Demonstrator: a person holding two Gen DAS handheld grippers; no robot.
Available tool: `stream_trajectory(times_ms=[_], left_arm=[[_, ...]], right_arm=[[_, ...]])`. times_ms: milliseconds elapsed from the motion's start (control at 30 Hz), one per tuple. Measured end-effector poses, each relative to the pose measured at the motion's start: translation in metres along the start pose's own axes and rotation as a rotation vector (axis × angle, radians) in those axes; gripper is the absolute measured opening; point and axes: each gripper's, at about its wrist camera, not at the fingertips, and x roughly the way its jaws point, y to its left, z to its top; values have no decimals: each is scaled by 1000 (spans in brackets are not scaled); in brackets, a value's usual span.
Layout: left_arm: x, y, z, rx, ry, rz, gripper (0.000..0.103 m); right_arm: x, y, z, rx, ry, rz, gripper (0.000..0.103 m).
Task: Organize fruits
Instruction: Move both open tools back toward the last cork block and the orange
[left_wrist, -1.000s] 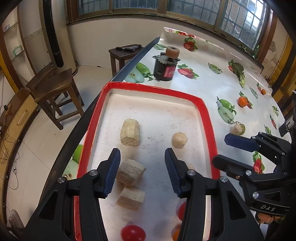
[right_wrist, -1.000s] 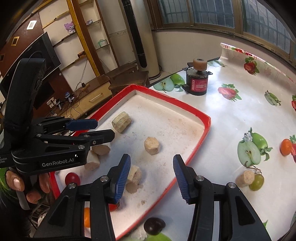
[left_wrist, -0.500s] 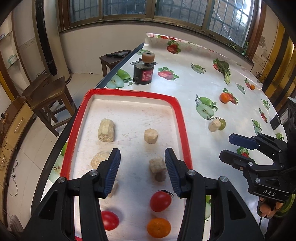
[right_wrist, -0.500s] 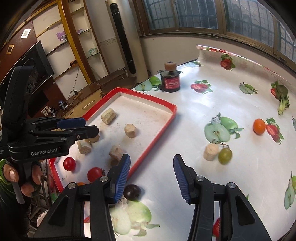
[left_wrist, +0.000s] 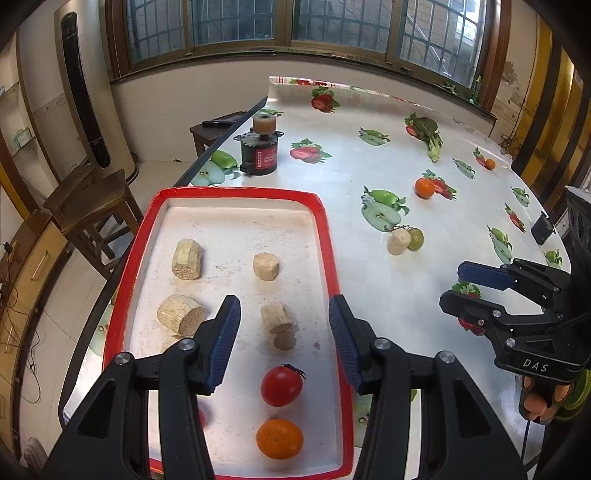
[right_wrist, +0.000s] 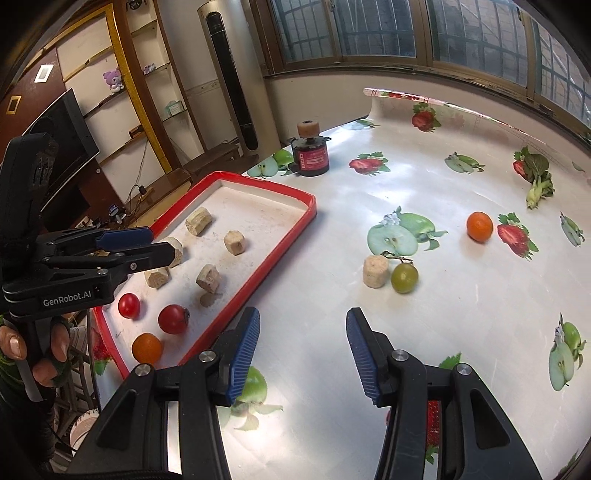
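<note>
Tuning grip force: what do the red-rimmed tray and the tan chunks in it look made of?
Red-rimmed white tray: probably plastic, its thin moulded rim smooth and slightly shiny, the floor dulled by dusty crumbs. Tan cylindrical chunks: likely fibrous plant stalk or soft wood, with streaked sides, matte porous cut ends and shed crumbs; can't tell which.

Probably a home living or dining room: a table (right_wrist: 332, 295) under a fruit-print oilcloth, barred windows (left_wrist: 332, 22), wooden stools (left_wrist: 88, 195), a floor-standing air conditioner (right_wrist: 236, 74), wall shelves (right_wrist: 122, 77) and a television (right_wrist: 62, 125).
</note>
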Motion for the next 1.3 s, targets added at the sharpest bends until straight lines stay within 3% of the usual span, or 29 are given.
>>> stream_trajectory(times_ms=[333, 767, 1300], left_arm=[[-7, -18, -6, 33, -17, 2, 48], [0, -56, -1, 91, -4, -81, 48], [69, -98, 27, 106, 116, -203, 48]], right_arm=[[-16, -18, -13, 16, -7, -23, 50], [-19, -52, -24, 73, -2, -63, 51], [8, -120, 10, 159, -6, -157, 51]])
